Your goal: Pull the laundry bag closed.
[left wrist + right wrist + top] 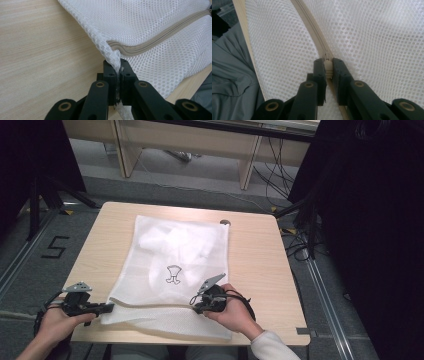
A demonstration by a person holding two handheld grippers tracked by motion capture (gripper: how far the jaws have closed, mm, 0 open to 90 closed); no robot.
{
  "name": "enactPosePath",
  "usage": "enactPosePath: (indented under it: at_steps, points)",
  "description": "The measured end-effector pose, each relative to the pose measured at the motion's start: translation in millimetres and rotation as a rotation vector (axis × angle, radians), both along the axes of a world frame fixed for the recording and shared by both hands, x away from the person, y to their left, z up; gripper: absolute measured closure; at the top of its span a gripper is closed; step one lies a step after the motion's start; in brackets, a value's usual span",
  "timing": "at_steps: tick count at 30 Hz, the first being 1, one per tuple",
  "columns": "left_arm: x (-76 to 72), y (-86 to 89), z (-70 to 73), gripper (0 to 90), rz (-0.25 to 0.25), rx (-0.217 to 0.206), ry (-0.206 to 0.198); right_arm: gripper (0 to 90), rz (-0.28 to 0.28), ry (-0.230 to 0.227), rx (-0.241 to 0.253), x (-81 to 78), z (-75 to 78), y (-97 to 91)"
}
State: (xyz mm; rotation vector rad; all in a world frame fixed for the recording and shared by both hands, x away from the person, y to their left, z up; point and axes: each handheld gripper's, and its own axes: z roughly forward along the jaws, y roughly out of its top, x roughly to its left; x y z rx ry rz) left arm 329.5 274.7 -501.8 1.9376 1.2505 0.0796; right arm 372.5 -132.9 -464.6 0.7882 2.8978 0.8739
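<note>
A white mesh laundry bag [175,265] lies flat on the wooden table [255,260], with white cloth inside and a small black logo [172,274] on top. A beige zipper [150,305] runs across its near end. My left gripper [107,308] is shut on the bag's near left corner; in the left gripper view the mesh [150,30] is pinched at that corner [113,56] beside the zipper's end [155,42]. My right gripper [196,305] is shut on the zipper pull [328,67], with the zipper tape [309,22] running away ahead of the jaws.
A small dark round spot [225,222] sits at the table's far edge by the bag's corner. Wooden furniture [190,145] and cables [280,175] stand beyond the table. Dark curtains [370,220] hang at the right. The table's near edge [244,30] shows beside grey fabric [232,82].
</note>
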Motion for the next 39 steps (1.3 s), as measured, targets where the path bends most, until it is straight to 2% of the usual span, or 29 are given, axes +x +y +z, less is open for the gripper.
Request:
enactPosePath:
  at_steps: [10,11,13,15,18,21,25,26,39]
  points:
    - [-0.1,0.1,0.1,85.6,0.000,0.003,0.000,82.6,-0.002,0.000,-0.009,0.4,0.1,-6.7]
    - [0.0,0.0,0.0,85.6,0.000,0.003,0.001,82.6,-0.011,0.015,-0.010,-0.4,0.2,-7.8]
    - [0.0,0.0,0.0,85.6,0.001,0.003,0.001,82.6,0.011,-0.004,-0.005,1.2,-2.4,-10.2]
    - [-0.1,-0.5,-0.6,85.6,0.008,0.000,-0.007,82.6,0.006,0.000,-0.003,0.8,-2.4,-11.8]
    - [0.0,0.1,0.0,85.6,0.001,0.005,0.002,82.6,0.000,-0.009,-0.008,0.5,-2.0,-14.3]
    - [0.0,0.1,0.0,85.6,0.001,0.004,0.001,82.6,0.004,-0.005,-0.008,1.1,-2.2,-16.1]
    - [-0.1,-0.1,-0.1,85.6,0.004,0.004,-0.001,82.6,-0.018,-0.005,-0.011,-0.1,-2.4,-19.6]
    - [-0.2,-0.2,-0.2,85.6,0.005,0.002,-0.003,82.6,-0.024,0.007,-0.002,-0.8,-3.0,-20.0]
    - [-0.1,0.1,0.2,85.5,0.002,0.003,0.001,82.6,-0.018,0.001,-0.005,0.1,-2.4,-26.7]
